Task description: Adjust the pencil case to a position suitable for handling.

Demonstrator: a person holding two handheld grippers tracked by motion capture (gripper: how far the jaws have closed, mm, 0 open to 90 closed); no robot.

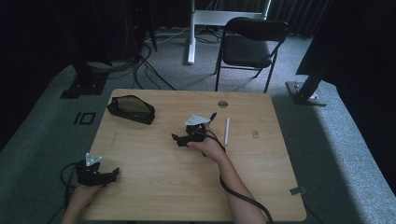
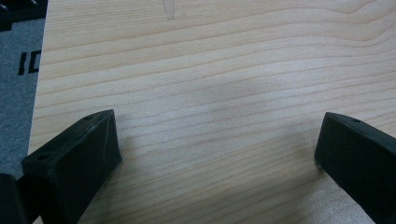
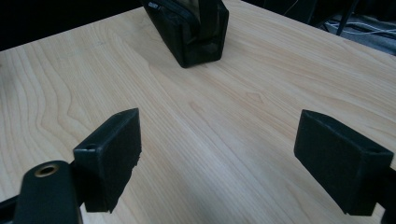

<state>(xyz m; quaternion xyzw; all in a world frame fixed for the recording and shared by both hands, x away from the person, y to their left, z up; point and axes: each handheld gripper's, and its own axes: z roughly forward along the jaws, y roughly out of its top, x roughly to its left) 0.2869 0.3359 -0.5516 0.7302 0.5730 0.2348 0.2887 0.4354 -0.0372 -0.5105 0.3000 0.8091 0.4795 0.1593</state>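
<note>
Left gripper [image 1: 113,174]: at the near left corner of the table, held in the person's left hand [image 1: 83,192]; its jaws point toward the table's middle and stand wide apart in the left gripper view [image 2: 217,144], with bare wood grain between them.
Cable [image 1: 65,179]: loops off the left gripper past the table's near left edge.
Right forearm [image 1: 238,191]: comes in from the bottom edge and reaches toward the table's centre; a black cable runs along it.
Right gripper [image 1: 176,139]: near the table's centre, in the right hand [image 1: 208,147], with a grey three-cornered plate on top; its jaws point left toward the pouch and are spread wide in the right gripper view [image 3: 217,156], nothing between them.
Table [image 1: 154,186]: light wood, with rounded corners.
White stick [image 1: 227,130]: a slim pen-like object lying just right of the right gripper, apart from it.
Small block [image 1: 255,134]: a tiny tan piece right of the white stick; its kind cannot be told.
Black pouch [image 1: 131,109]: zippered, lying at the far left of the table; ahead of the right gripper's jaws [image 3: 189,28], well apart from them.
Round disc [image 1: 222,103]: grey, set in the table near its far edge.
Chair [image 1: 250,44]: black folding chair on the grey carpet beyond the table.
</note>
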